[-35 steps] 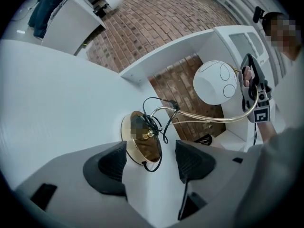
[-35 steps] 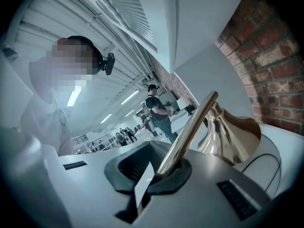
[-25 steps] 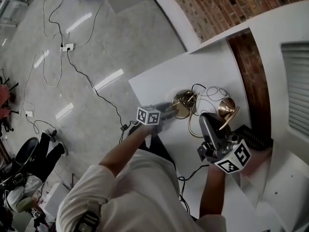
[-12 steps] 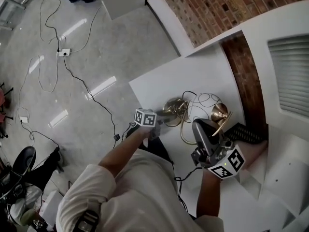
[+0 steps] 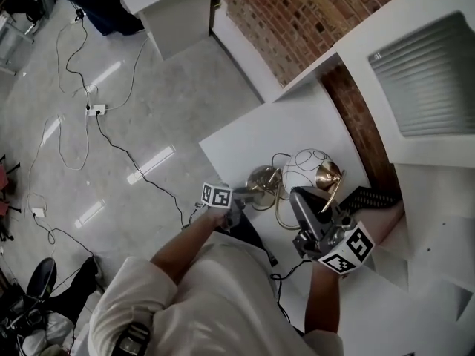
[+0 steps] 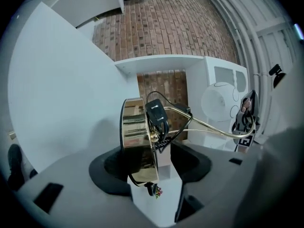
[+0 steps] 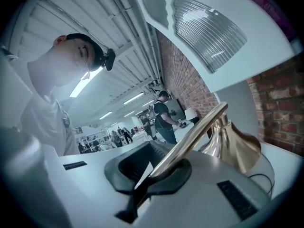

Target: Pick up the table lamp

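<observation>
The table lamp has a round brass base, a curved brass arm, a brass cone and a wire globe. It hangs tilted above the white table. My right gripper is shut on the brass arm, with the cone just beyond the jaws. My left gripper has the base edge-on between its jaws, which have just been closing. The base lies against the left pad, and a gap shows at the right pad. The black plug and cable hang by the base.
A brick wall and a white cabinet with a louvred panel border the table. A black patterned thing lies by the wall. Cables and a power strip trail over the floor at left. People stand far off in the right gripper view.
The lamp has come up off the table with both grippers, which have risen together. The base stays between the left jaws, and the right jaws stay shut on the arm.
</observation>
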The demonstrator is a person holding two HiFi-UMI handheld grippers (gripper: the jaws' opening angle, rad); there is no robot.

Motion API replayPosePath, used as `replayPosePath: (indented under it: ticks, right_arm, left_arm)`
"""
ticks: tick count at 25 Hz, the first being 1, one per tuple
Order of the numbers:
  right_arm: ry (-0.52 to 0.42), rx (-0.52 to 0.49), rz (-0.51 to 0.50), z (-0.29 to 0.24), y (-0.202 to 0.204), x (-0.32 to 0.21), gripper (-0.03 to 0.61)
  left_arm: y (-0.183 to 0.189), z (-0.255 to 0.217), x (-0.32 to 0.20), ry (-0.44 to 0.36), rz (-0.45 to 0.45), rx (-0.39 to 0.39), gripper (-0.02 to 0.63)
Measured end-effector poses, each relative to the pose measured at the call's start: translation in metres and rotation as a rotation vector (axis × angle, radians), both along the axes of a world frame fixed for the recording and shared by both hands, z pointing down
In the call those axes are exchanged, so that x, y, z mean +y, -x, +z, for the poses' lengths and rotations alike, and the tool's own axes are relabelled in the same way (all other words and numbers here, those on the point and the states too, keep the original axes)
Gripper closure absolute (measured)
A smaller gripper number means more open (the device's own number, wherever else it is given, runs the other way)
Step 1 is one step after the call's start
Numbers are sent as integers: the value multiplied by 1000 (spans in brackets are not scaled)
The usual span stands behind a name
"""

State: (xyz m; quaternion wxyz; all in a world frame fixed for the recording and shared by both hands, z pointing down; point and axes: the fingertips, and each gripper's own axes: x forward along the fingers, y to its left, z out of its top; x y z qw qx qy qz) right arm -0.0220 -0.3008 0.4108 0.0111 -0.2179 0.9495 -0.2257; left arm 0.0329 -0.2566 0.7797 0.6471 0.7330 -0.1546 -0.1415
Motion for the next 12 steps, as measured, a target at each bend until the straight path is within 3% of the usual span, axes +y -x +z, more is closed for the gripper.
replayPosePath:
  ticks: [12]
  right_arm:
    - [-27, 44, 4, -24, -17, 46, 566]
  left_arm:
    - [-6, -17, 34, 17, 16, -26, 476]
